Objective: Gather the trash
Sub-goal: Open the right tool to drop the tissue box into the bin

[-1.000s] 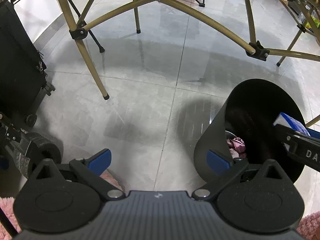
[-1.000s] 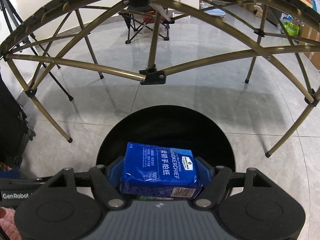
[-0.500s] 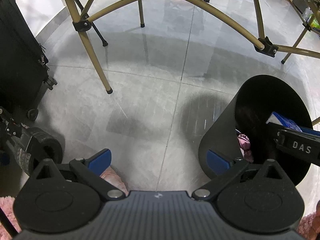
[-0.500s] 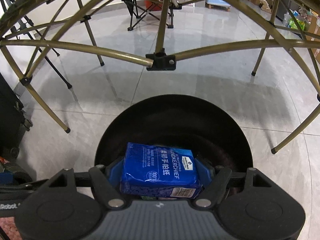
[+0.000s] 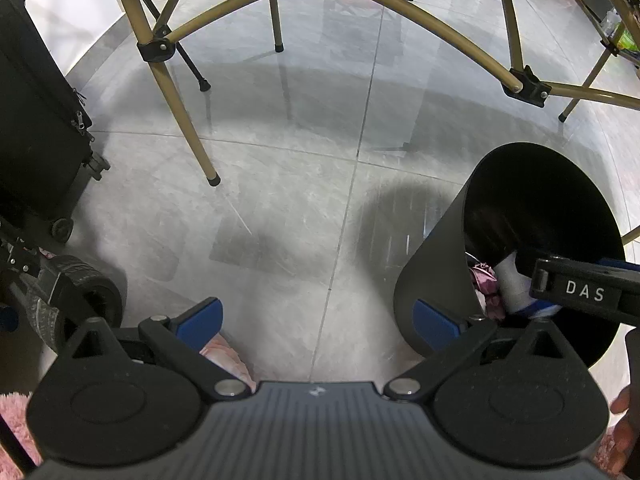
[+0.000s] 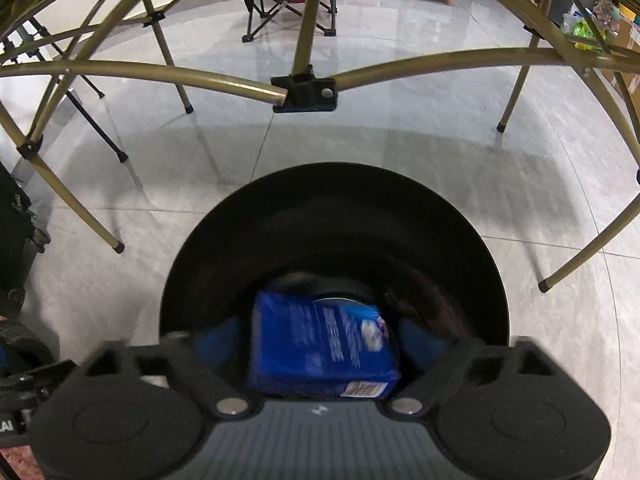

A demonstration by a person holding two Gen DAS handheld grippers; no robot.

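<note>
A black round trash bin (image 6: pixel 336 216) stands on the grey tiled floor; it also shows at the right of the left wrist view (image 5: pixel 436 248). My right gripper (image 6: pixel 320 340) hangs over the bin's mouth with its fingers spread. The blue tissue pack (image 6: pixel 320 344) lies blurred between them, loose and tipping into the bin. In the left wrist view the right gripper's finger (image 5: pixel 584 290) reaches over the bin, with the pack (image 5: pixel 516 284) and pink trash (image 5: pixel 486 284) below it. My left gripper (image 5: pixel 316 316) is open and empty above the floor, left of the bin.
Gold folding table legs (image 5: pixel 180 100) and crossbars (image 6: pixel 304 88) arch over the bin. A black wheeled case (image 5: pixel 36 132) stands at the left. A pink fluffy rug (image 5: pixel 224 356) lies under the left gripper. A folding chair (image 6: pixel 280 4) stands far back.
My right gripper has opened over the bin and let go of the blue tissue pack, which drops and tilts inside. Both grippers have moved lower, closer to the bin.
</note>
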